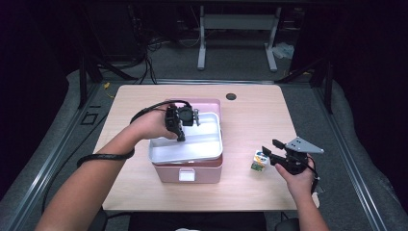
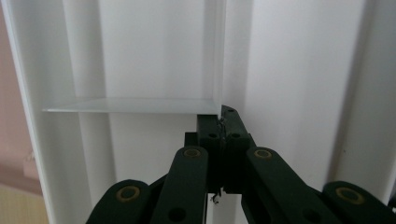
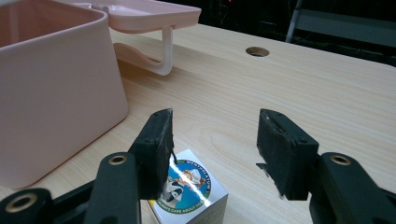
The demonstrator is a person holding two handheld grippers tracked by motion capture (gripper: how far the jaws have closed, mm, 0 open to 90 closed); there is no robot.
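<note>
Just below and slightly left of the spread right gripper [image 3: 215, 149], a small printed box [image 3: 189, 191] is seen near the table's right edge; the left gripper [image 2: 222, 123] is pinched on a white tray [image 1: 185, 144].

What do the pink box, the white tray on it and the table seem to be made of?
Pink box: likely moulded plastic, matte, with rounded corners. White divided tray pinched by the left gripper: probably smooth plastic with a faint sheen, thin partition walls. Table: pale wood or wood-look laminate, grain lines visible.
</note>
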